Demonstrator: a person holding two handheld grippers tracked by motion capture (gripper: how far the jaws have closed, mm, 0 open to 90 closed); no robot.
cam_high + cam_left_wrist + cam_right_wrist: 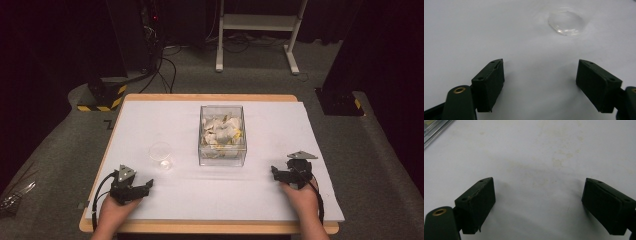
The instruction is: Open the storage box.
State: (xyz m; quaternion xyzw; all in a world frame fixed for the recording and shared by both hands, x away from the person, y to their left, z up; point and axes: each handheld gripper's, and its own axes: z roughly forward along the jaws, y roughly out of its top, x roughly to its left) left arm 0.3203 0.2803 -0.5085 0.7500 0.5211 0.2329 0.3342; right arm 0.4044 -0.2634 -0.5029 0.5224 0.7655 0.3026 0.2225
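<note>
Both hand-held grippers rest gaping near the tabletop's front edge, the left hand-held gripper (148, 184) nearer the clear cup (161, 155) just beyond it.

No legible text (anywhere)

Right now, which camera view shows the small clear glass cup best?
The high view: the glass cup stands whole on the white mat, left of the clear box. The left gripper view shows it blurred at the top; in the right gripper view I cannot find it.

One clear box (222, 135), one glass cup (161, 154), two grippers.
</note>
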